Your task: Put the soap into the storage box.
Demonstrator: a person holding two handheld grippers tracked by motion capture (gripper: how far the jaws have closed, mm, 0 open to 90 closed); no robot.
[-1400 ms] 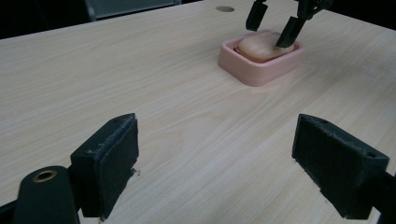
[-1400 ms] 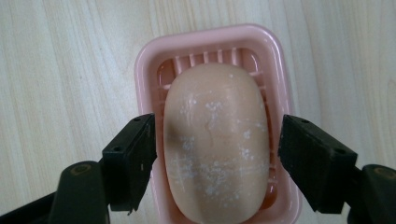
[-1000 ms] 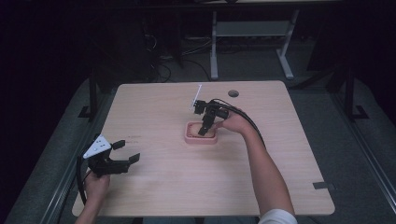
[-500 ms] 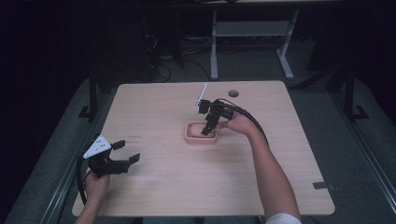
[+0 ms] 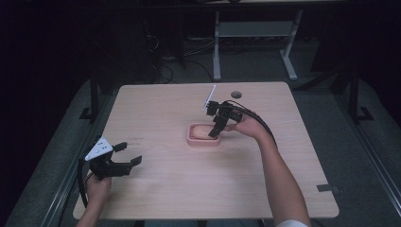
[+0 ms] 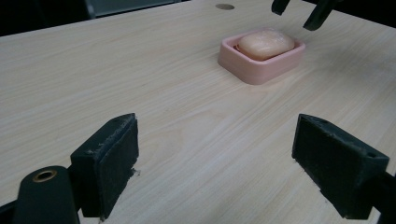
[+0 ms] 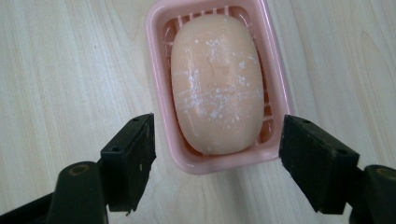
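A pink soap dish (image 5: 191, 139) (image 6: 275, 64) (image 7: 156, 70) sits near the middle of the wooden table, with a peach oval soap bar (image 7: 216, 84) (image 6: 265, 43) (image 5: 201, 132) lying in it. My right gripper (image 5: 216, 126) (image 7: 217, 154) hovers above the dish's right end, pointing down, open and holding nothing; its jaws straddle the near end of the dish. My left gripper (image 5: 126, 155) (image 6: 215, 163) rests low at the table's front left, open and empty, aimed across the bare wood toward the dish.
The light wooden table (image 5: 165, 189) has a round cable hole (image 5: 236, 94) (image 6: 225, 6) near its far edge. Beyond the table are a dark floor, cables and a white frame leg (image 5: 216, 52). A dark tape strip (image 5: 328, 187) lies at the front right.
My right gripper has moved slightly right and up, away from the dish's middle toward its right end. The left gripper has stayed put.
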